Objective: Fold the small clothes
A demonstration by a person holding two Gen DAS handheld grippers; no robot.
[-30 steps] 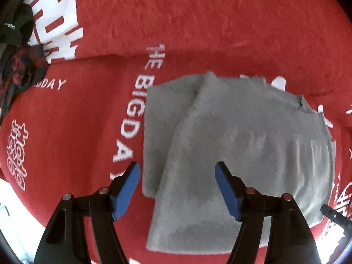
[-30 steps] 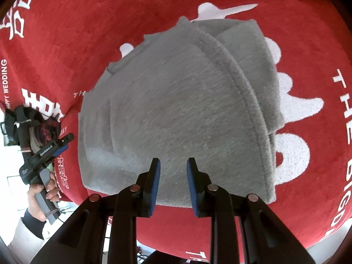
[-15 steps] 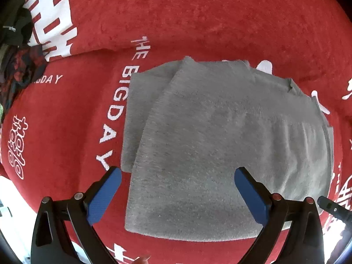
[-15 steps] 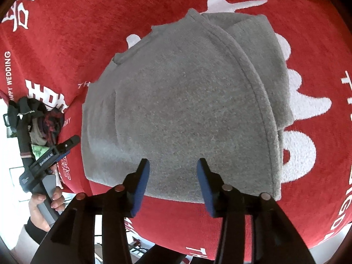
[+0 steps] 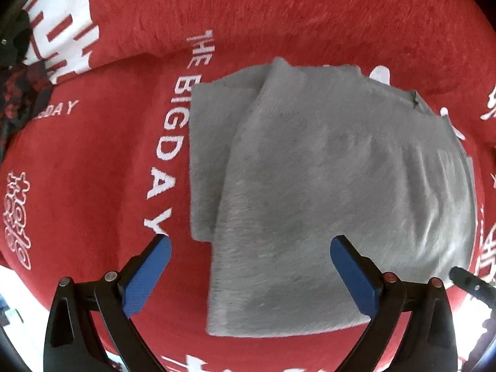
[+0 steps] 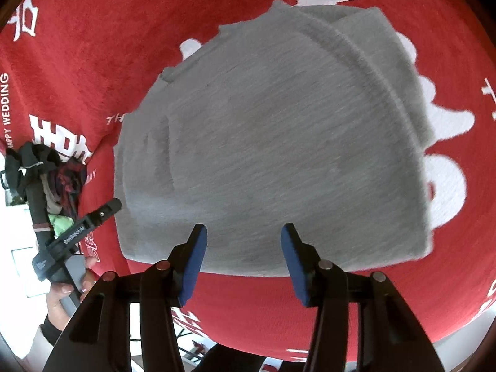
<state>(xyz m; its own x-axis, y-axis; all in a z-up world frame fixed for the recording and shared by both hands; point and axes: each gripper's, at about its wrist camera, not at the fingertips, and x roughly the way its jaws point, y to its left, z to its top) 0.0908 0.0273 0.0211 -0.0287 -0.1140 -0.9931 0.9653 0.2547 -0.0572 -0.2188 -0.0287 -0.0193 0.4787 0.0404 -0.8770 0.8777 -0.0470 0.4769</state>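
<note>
Your two grippers are black frames with round screw heads and blue pads. The left gripper (image 5: pixel 250 245) has reddish screws on one side; your left hand (image 6: pixel 66 291) wears a dark sleeve.

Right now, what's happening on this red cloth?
A person is folding a grey garment on a red printed cloth with two handheld grippers. The garment lies folded and flat. The left gripper is wide open above its near edge; the right gripper is open too. Neither holds anything.
</note>
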